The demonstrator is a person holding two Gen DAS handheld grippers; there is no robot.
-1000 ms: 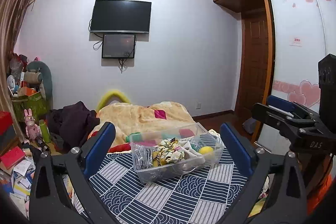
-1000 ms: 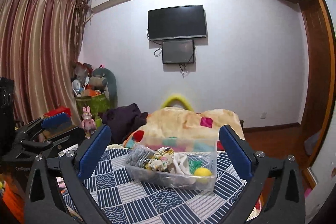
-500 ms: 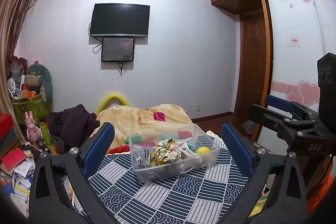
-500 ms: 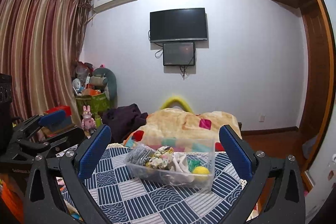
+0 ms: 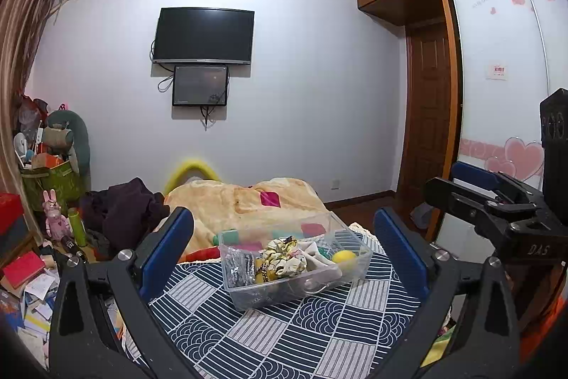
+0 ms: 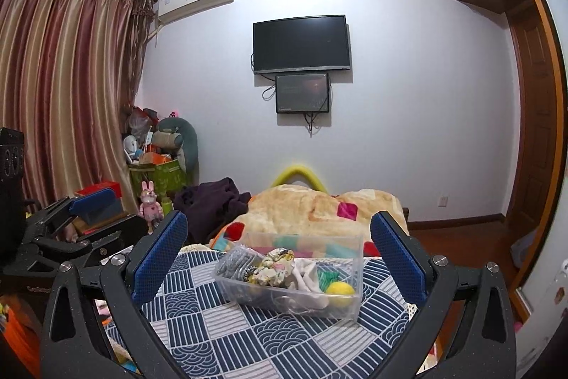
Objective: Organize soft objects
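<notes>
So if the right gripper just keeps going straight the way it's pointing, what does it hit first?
Probably the clear plastic bin on the patterned cloth; it sits centered between the open right gripper, with nothing in between. Depth is uncertain.

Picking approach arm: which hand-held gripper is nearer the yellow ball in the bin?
Right, by a little. The yellow ball lies ahead of the right hand-held gripper, slightly right; the left hand-held gripper stands further left. Both open.

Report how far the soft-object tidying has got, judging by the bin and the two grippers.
Looks done: the clear bin on the patterned cloth already holds a floral scrunchie, white cloth and a yellow ball. In hand: nothing; left gripper and right gripper hover open, empty. Left: unclear.
</notes>
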